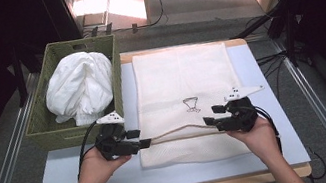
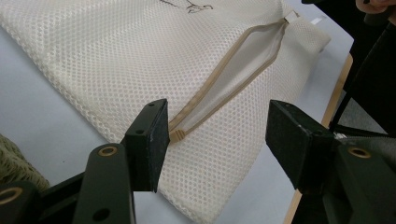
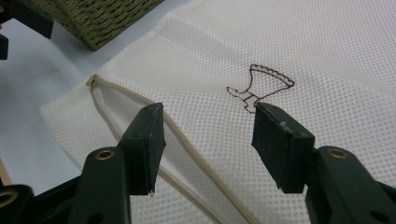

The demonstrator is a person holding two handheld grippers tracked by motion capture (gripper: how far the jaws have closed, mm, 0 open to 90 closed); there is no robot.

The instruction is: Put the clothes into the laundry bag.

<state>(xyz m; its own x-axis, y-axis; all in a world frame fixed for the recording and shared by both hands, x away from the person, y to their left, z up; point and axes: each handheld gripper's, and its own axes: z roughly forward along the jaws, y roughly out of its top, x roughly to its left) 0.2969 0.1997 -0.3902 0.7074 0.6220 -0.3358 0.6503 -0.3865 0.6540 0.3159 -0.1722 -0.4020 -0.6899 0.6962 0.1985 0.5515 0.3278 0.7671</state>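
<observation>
- The mesh laundry bag (image 1: 186, 102) lies flat on the desk's middle, its near end by the front edge.
- Its zipper opening (image 1: 178, 132) runs crosswise between both grippers.
- The left gripper (image 2: 217, 140) is spread wide, empty, at the zipper's closed end.
- The right gripper (image 3: 208, 140) is spread too, straddling the upper zipper edge, holding nothing.

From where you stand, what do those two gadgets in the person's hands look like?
Each is a chunky black tool ending in two flat, blocky black fingers with brass-coloured rivets at the joints. The left gripper and the right gripper each carry a pale grey three-cornered plate on top, and a black cable trails from each. The person's forearms are bare, with no sleeves showing.
</observation>
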